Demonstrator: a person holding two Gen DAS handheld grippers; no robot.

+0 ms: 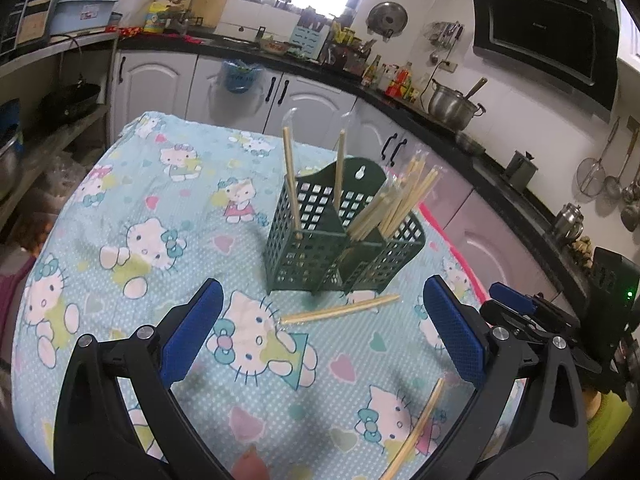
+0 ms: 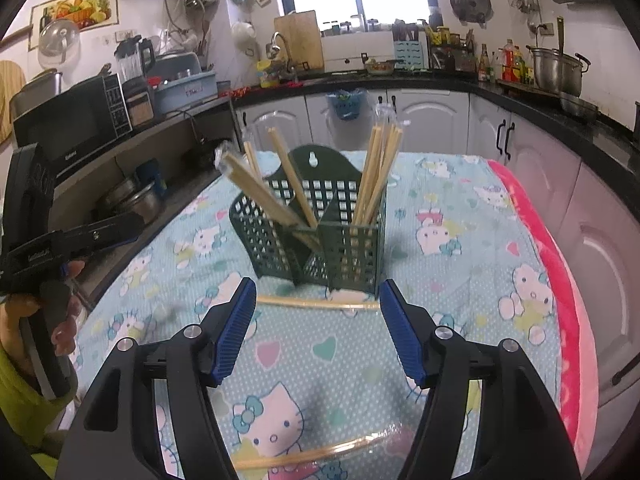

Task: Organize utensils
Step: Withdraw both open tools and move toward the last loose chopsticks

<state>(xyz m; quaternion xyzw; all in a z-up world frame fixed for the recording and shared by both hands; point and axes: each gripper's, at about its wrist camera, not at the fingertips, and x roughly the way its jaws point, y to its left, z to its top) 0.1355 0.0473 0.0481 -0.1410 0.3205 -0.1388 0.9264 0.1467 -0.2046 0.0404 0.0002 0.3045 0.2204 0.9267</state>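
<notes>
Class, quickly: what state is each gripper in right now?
Left gripper: open, holding nothing.
Right gripper: open, holding nothing.

Both wrist views look down, sharing the green caddy (image 1: 344,236).

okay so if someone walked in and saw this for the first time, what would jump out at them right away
Probably the dark green slotted utensil holder standing mid-table, with bundles of wrapped chopsticks sticking up from its compartments. It stands on a loud pale-blue cartoon-cat tablecloth. Two loose chopstick pairs lie on it: one just in front of the holder, another nearer the cameras. The left gripper and right gripper hang above them, jaws open and empty.
</notes>
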